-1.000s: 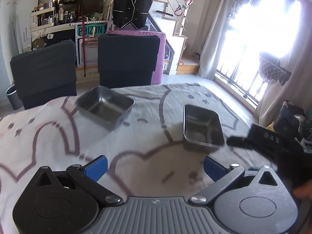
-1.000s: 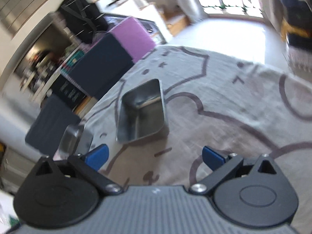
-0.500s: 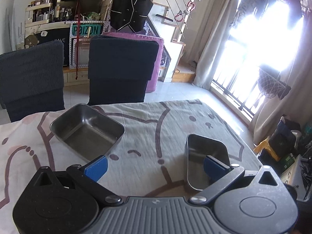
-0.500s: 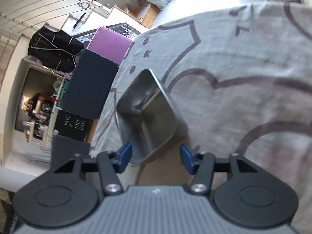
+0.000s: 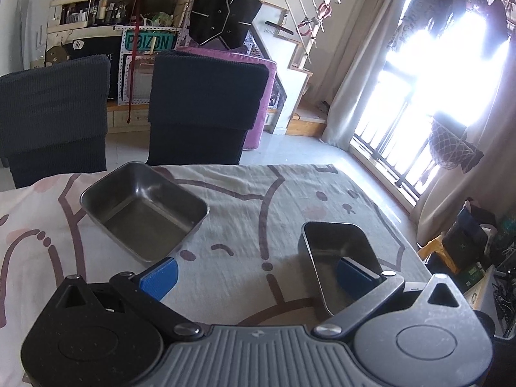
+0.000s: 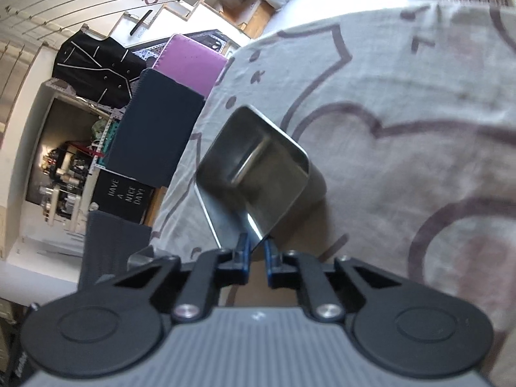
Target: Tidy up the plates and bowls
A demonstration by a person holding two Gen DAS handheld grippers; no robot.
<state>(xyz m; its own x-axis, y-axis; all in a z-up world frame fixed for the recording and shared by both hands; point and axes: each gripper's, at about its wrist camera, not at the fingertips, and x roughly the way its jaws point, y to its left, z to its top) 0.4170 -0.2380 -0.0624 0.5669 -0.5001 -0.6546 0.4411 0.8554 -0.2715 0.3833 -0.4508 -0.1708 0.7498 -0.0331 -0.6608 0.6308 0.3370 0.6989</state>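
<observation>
On the cat-print tablecloth (image 5: pixel 290 193) sit two rectangular steel trays. Near the right edge, the smaller tray (image 6: pixel 254 174) has its near rim between the blue pads of the right gripper (image 6: pixel 256 251), whose jaws are closing to a narrow gap on that rim. Farther left, the larger tray (image 5: pixel 142 213) rests flat and untouched. Over the cloth between both trays, the left gripper (image 5: pixel 254 274) is spread wide and empty, its right pad overlapping the smaller tray (image 5: pixel 338 251). Beyond the table stand two dark chairs (image 5: pixel 206 106).
</observation>
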